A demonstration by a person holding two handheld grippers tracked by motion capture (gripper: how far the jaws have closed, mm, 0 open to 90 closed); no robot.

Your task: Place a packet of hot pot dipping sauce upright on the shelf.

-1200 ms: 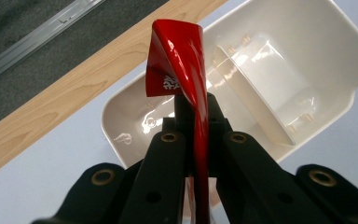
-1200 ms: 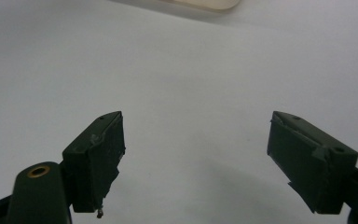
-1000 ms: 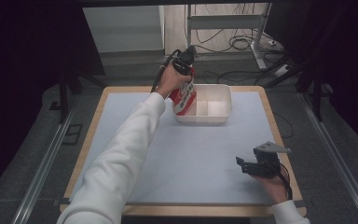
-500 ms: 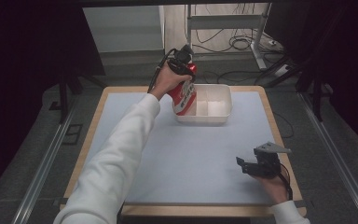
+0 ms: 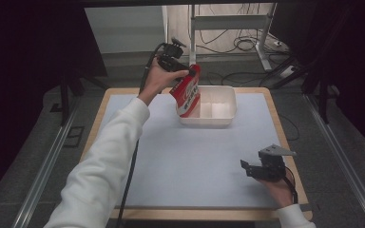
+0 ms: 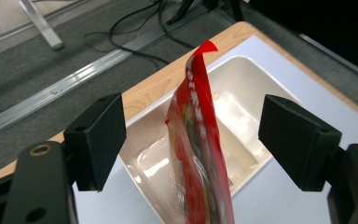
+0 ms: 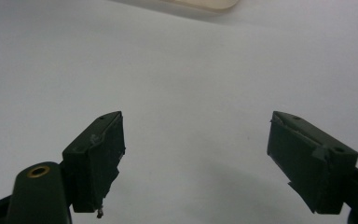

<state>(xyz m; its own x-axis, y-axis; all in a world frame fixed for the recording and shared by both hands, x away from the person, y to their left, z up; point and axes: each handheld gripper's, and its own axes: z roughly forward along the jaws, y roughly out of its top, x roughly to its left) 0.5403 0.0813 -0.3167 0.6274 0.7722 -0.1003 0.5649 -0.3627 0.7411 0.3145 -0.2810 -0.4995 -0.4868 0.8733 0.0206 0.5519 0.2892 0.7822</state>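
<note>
- Our left tool (image 6: 191, 140), jaws apart, hangs at upper centre; the red pouch (image 5: 187, 92) stands between them in the white tray (image 5: 218, 118).
- Our right tool (image 5: 253, 169), jaws apart, rests lower right on the bench (image 5: 171, 161).

The red pouch (image 6: 198, 154) runs off the left gripper view's bottom edge, its print blurred — unreadable. The white tray (image 7: 205, 3) is cut by the right gripper view's top edge.
</note>
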